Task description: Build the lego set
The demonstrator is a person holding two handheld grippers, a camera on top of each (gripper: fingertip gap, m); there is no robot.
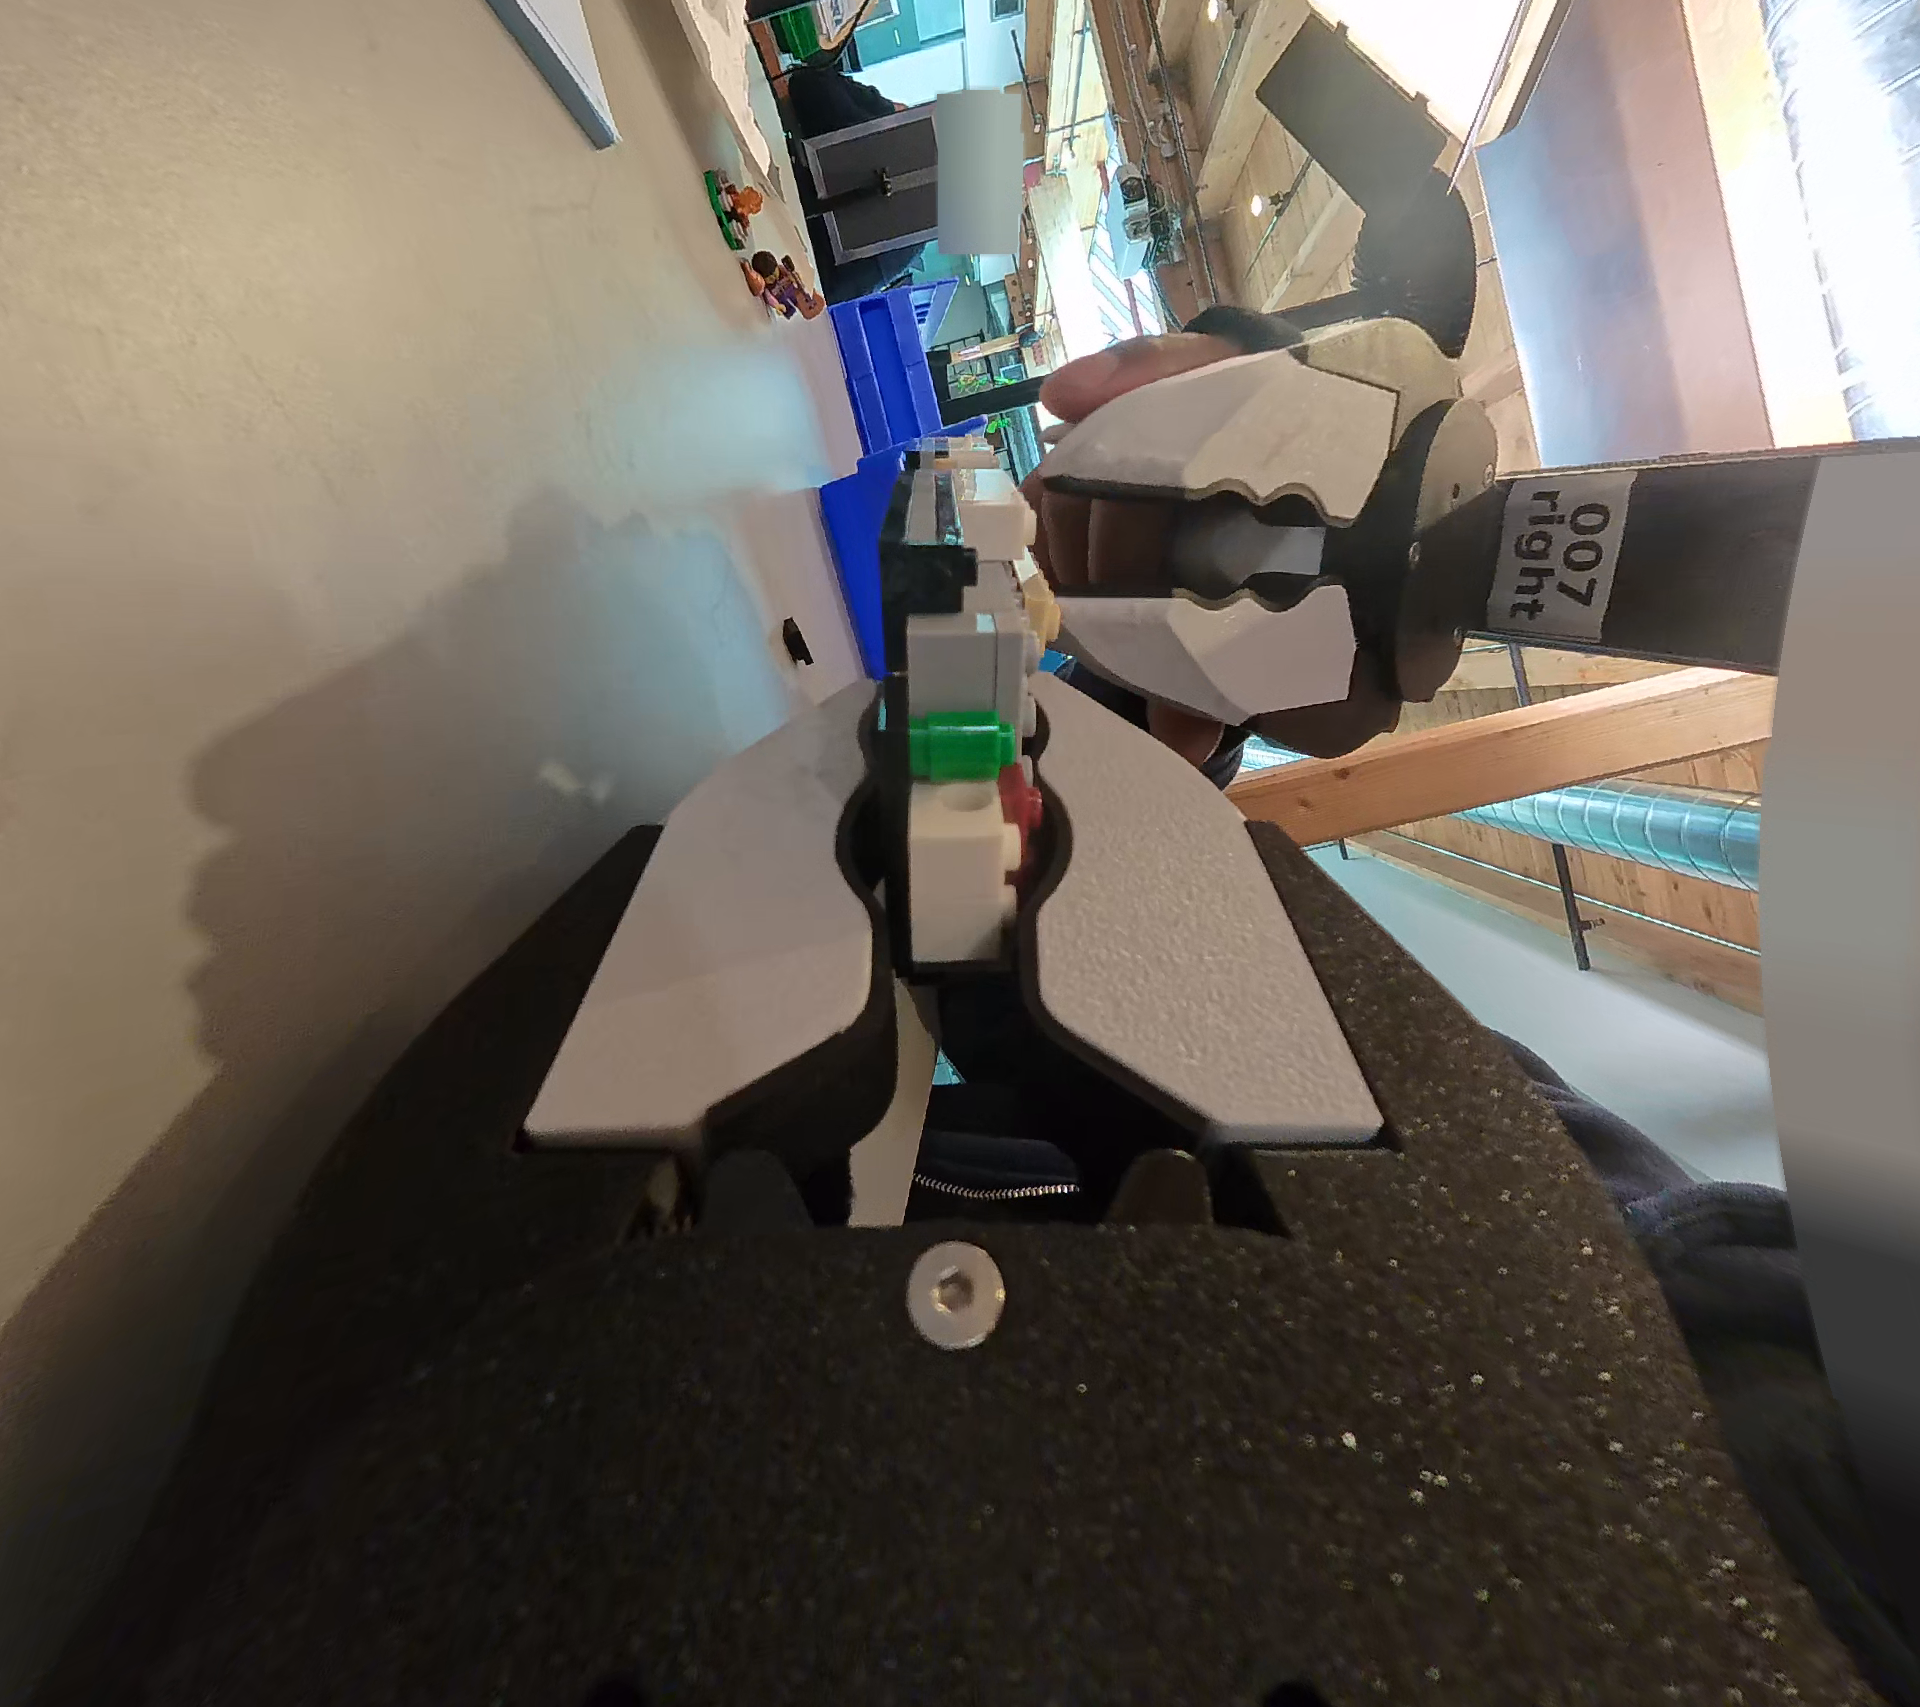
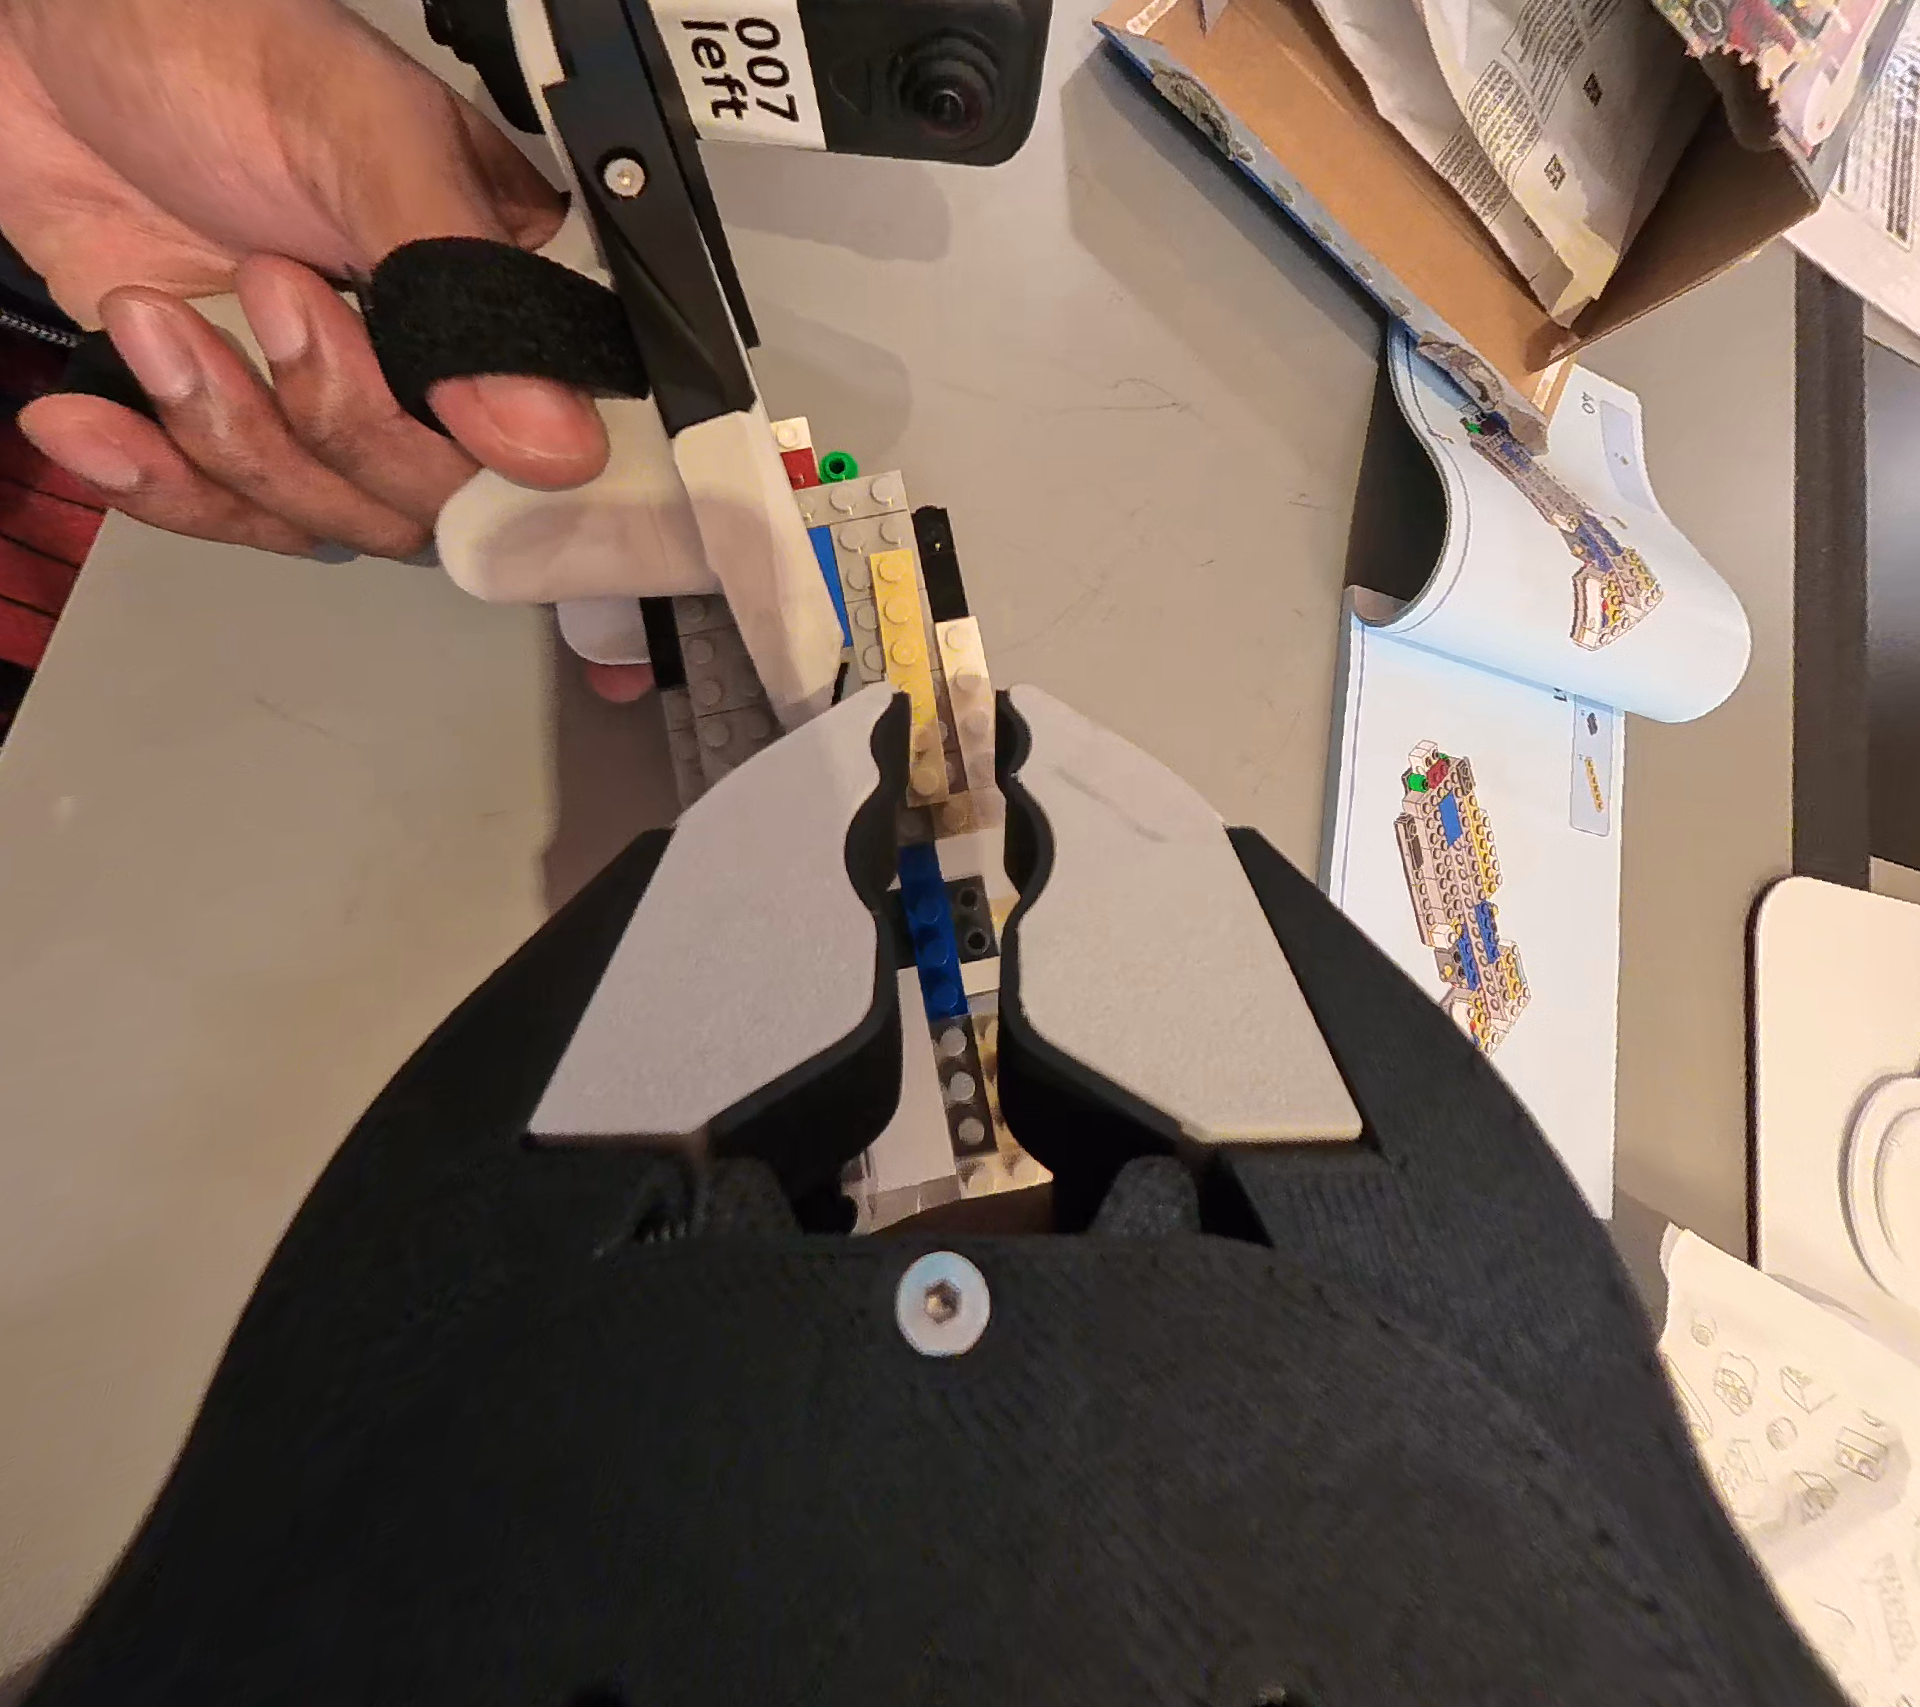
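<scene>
Over a grey desk (image 2: pixel 1143 410), a half-built brick model (image 2: pixel 883 577) of grey, blue, black and white pieces sits between two hand-held grippers. Whether it rests on the desk or is lifted clear cannot be told.

The left gripper (image 1: pixel 956 722) has its jaws clamped on one end of the model, one pad against the black base and the other against the red and white bricks. The hold looks square and steady. A person's hand (image 2: pixel 208 151) works that gripper through a black strap.

The right gripper (image 2: pixel 951 712) comes in from the opposite end. Its jaws are narrowly apart and straddle a yellow strip (image 2: pixel 899 618) and a tan strip (image 2: pixel 966 670) that lie side by side on top of the model. Whether the pads press on the strips cannot be told.

To the right of the model an open instruction booklet (image 2: pixel 1475 826) lies beside a torn cardboard box (image 2: pixel 1351 130). A blue bin (image 1: pixel 883 369) and two small toy figures (image 1: pixel 774 286) stand farther back on the desk.
</scene>
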